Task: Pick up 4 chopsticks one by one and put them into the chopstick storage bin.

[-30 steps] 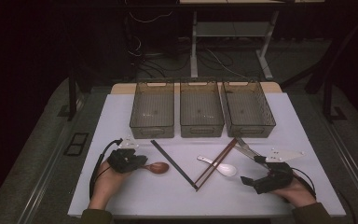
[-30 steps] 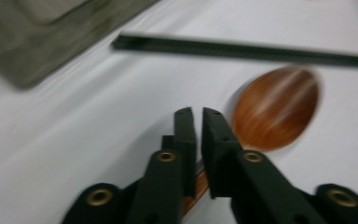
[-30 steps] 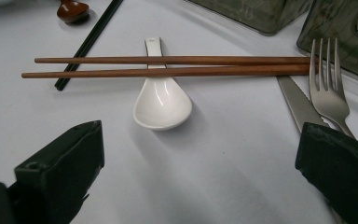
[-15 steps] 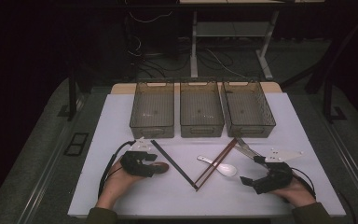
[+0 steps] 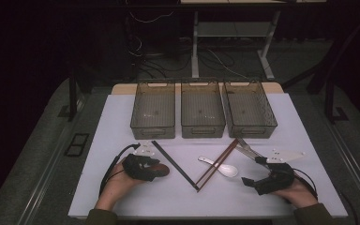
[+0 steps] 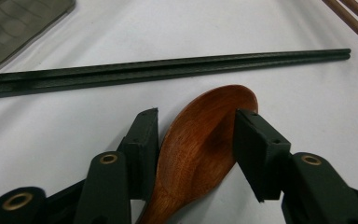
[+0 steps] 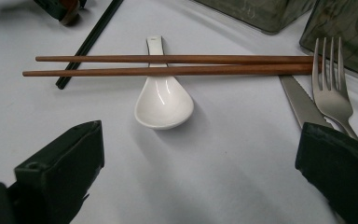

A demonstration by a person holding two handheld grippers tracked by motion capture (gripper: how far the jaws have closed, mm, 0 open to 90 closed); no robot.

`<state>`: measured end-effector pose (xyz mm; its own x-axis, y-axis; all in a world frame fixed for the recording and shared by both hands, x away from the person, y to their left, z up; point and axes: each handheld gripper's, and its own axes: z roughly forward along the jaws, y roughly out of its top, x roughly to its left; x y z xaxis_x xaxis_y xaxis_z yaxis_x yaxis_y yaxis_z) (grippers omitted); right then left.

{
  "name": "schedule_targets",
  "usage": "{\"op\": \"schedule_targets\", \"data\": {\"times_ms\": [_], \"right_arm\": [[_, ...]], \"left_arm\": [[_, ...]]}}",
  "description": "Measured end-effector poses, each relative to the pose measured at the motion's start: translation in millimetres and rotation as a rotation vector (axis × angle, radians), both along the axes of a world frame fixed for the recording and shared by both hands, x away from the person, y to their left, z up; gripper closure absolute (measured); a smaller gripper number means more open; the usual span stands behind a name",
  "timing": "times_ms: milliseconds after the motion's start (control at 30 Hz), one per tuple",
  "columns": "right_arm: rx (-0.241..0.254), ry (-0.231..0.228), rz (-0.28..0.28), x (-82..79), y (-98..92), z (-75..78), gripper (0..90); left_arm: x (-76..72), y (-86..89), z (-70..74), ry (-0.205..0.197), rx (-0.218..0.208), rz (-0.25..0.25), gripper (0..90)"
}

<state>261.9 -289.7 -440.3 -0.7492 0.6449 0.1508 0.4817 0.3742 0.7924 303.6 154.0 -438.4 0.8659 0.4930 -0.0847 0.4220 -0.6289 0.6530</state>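
Here the left claw (image 6: 196, 135) straddles an unmarked wooden spoon (image 6: 200, 149), closing.

In the left gripper view the wooden spoon (image 6: 200, 149) is running off the bottom edge, its handle out of sight. In the high view the left gripper (image 5: 157, 171) is covering most of it. In the right gripper view the knife (image 7: 300, 103) is disappearing behind a black finger.

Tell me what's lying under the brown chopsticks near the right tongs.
The white spoon: its handle passes beneath the brown chopsticks, which hide that stretch. At their far end, fork tines touch them; which lies on top is unclear.
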Motion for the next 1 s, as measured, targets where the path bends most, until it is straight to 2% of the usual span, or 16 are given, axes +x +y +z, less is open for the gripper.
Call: {"op": "schedule_targets", "data": {"times_ms": [133,233,333,500,667,733,833,1000], "right_arm": [[-0.001,0.001,0.000,-0.1,0.2,0.0,0.9],[-0.002,0.001,0.001,0.1,0.1,-0.1,0.9],[-0.002,0.002,0.002,0.0,0.1,-0.1,0.9],[-0.004,0.003,0.005,0.0,0.3,-0.2,0.9],[-0.004,0.003,0.005,-0.1,0.2,-0.1,0.9],[-0.003,0.004,0.005,-0.2,0.2,-0.1,0.9],[-0.004,0.003,0.007,-0.2,0.3,-0.2,0.9],[-0.004,0.004,0.009,0.0,0.4,-0.4,0.9]], "left_arm": [[-1.8,0.1,2.1,-0.014,0.032,-0.018,59.6],[-3.4,0.2,4.1,-0.017,0.039,-0.020,66.0],[-3.7,1.7,6.6,-0.019,0.032,-0.039,73.7],[-4.8,4.0,10.7,-0.002,-0.010,-0.057,83.0],[-4.6,3.8,11.1,0.004,-0.015,-0.053,84.8],[-3.6,4.9,12.6,0.011,-0.016,-0.037,85.0],[-2.3,9.5,17.2,-0.004,-0.030,0.002,85.0],[3.1,26.3,25.1,-0.036,-0.046,0.100,85.0]]}}
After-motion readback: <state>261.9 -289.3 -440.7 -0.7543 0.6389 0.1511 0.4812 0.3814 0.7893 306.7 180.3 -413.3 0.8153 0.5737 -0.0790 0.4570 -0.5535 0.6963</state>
